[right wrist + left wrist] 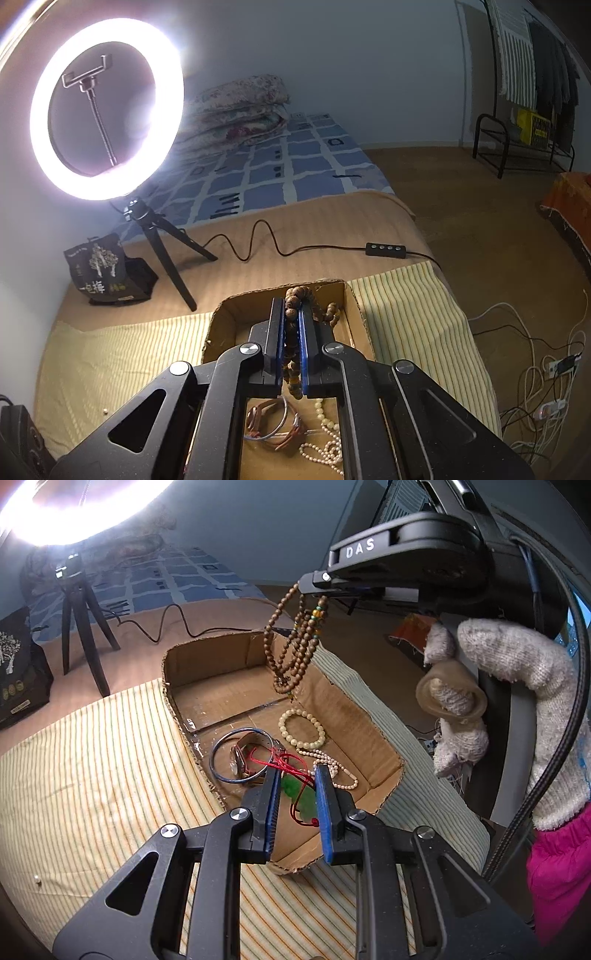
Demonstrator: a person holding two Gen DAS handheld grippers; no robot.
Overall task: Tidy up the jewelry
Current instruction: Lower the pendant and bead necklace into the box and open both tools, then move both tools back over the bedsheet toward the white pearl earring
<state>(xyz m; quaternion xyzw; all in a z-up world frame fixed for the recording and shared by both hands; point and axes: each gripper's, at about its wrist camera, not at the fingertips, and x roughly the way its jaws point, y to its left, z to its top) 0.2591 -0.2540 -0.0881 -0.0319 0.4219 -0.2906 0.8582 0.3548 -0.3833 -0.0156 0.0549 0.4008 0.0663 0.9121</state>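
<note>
A shallow cardboard box (373, 746) sits on a striped cloth. My right gripper (292, 306) is shut on a brown wooden bead necklace (295, 295). In the left wrist view the necklace (295, 646) hangs from that gripper (314, 585) above the box. My left gripper (295, 779) is open over the box's near end, with a green pendant on a red cord (301, 797) lying between its fingers. In the box also lie a blue bangle (221, 749), a watch (240, 757), a cream bead bracelet (301, 729) and a pearl strand (332, 771).
A ring light on a tripod (107, 107) stands behind the box, with its cable and controller (386, 250) on the brown blanket. A black bag (103, 269) stands at the left. A small pearl (36, 880) lies on the striped cloth (92, 775). Floor cables (546, 365) lie at the right.
</note>
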